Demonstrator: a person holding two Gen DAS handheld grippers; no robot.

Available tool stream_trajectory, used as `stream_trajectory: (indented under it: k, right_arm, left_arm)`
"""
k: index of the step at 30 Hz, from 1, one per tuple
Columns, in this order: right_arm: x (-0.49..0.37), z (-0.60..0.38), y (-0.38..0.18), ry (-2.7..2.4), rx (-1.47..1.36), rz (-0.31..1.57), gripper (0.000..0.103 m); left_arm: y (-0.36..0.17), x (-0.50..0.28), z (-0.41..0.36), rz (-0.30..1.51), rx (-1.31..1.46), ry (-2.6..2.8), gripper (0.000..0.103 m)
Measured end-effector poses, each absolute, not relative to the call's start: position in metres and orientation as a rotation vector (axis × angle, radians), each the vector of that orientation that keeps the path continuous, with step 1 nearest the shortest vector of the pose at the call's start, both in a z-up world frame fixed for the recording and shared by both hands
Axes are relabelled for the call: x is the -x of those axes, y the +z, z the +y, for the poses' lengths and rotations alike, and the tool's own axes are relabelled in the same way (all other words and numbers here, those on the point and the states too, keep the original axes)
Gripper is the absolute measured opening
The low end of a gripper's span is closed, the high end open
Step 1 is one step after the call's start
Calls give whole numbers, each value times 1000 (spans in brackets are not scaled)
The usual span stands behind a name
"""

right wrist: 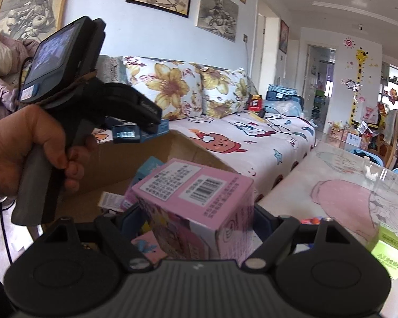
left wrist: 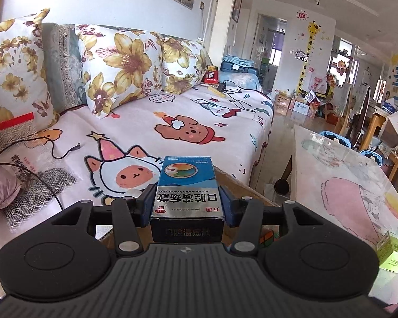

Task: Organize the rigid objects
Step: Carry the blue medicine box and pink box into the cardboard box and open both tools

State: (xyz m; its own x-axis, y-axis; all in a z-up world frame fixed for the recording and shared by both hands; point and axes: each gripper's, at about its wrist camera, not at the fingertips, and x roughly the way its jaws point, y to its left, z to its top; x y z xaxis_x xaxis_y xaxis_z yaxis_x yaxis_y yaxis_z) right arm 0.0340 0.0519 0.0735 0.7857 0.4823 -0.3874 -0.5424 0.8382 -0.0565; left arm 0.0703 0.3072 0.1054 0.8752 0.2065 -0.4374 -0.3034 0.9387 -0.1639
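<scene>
left claw [left wrist: 186, 202] tilted down, pinching blue box [left wrist: 186, 185] printed "kouqiangkuiyang san" | right claw [right wrist: 196, 218] tilted down, pinching pink barcoded box [right wrist: 196, 198]

Left wrist view: sits close behind its own fingers, angled slightly down, facing the sofa [left wrist: 172, 122]. Right wrist view: same mounting, facing the sofa [right wrist: 252, 137] from farther right. Both share the sofa, glass table [left wrist: 345, 175] [right wrist: 331, 185] and green box [left wrist: 392, 251] [right wrist: 390, 251].

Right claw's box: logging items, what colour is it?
Pink box, with a white barcode label; the right wrist view shows it best.
</scene>
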Motion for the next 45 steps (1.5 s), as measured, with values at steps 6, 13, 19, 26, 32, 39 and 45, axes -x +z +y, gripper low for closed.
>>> stream_trajectory:
  k: [6,13,19,26,32,39,45]
  right_arm:
    - [-37,83,74,653,182,397,83]
    - [-46,108,71,713,200,433,83]
    - [-54,118,67,755,207,451,83]
    - [-51,143,58,839,287,440,84]
    - [-45,155,51,875,346,438,85]
    - [-38,139,61,844,328,407,88]
    - [-28,112,67,772,319,386,89]
  left_arm:
    - [115,-62,320,405,279,235,58]
    - [122,-57,317,389,219,253,68]
    - [130,-48,331,364,250,258,84]
    - [140,-31,342,336,244,262,99]
    - [136,-29,336,347,232,273,102]
    - [133,-36,326,361,194,261,103]
    - [128,-45,321,394,195,217,103]
